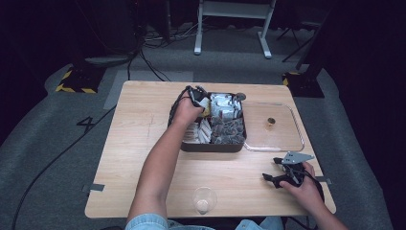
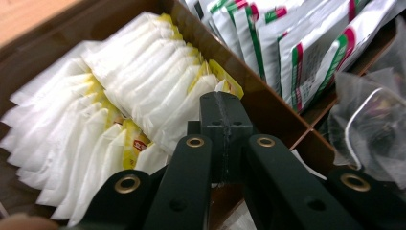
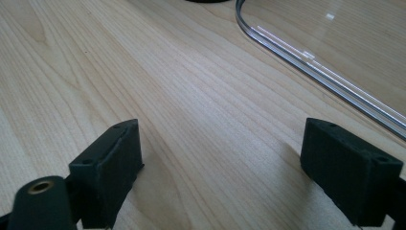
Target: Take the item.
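A dark brown divided box (image 1: 210, 147) stands mid-table. It holds white tea bags with yellow tags (image 2: 143, 72), white packets with green and red print (image 2: 297, 43) and clear pouches of dark contents (image 2: 378, 124). My left gripper (image 1: 198, 93) reaches into the box's far left part. In the left gripper view its jaws are shut (image 2: 225, 103), with the tips against the row of white tea bags; whether a bag is pinched I cannot tell. My right gripper (image 1: 270, 168) rests low over the table's near right, open (image 3: 230, 167) with bare wood between its jaws.
A clear lid (image 1: 287, 143) with a small round knob (image 1: 271, 121) lies flat just right of the box; its rim (image 3: 306, 57) curves ahead of the right gripper. A drinking glass (image 1: 205, 199) stands at the near edge. Cables and stands sit on the floor beyond.
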`<state>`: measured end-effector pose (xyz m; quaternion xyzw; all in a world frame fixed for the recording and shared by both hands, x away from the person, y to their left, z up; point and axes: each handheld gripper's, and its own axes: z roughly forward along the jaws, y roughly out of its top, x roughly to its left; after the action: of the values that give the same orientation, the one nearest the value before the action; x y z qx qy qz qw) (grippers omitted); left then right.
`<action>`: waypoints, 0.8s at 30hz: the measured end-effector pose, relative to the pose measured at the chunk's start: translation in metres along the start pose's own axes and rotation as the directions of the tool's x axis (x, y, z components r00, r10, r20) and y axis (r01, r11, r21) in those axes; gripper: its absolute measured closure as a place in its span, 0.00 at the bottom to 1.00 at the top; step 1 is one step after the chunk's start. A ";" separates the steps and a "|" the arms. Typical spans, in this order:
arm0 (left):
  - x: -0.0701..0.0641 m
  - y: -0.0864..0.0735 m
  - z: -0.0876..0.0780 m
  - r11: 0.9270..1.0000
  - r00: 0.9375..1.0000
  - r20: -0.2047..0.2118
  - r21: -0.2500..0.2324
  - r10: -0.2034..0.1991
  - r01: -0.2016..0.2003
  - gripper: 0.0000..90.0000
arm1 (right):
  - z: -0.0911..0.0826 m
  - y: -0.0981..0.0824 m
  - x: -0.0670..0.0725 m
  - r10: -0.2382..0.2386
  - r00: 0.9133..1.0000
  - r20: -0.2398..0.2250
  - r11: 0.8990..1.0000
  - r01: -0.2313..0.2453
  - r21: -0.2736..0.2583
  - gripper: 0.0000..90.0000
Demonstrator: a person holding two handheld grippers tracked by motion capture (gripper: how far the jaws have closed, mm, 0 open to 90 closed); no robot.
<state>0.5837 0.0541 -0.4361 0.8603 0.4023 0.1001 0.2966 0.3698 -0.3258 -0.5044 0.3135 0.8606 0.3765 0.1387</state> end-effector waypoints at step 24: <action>0.008 -0.001 -0.065 0.973 0.994 0.107 -0.229 0.020 0.005 1.00 | 0.000 0.000 0.000 0.001 1.000 -0.001 1.000 -0.001 -0.001 0.16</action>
<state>0.5619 0.0888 -0.3847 0.8260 0.3683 0.1000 0.4149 0.3694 -0.3258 -0.5044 0.3136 0.8604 0.3772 0.1381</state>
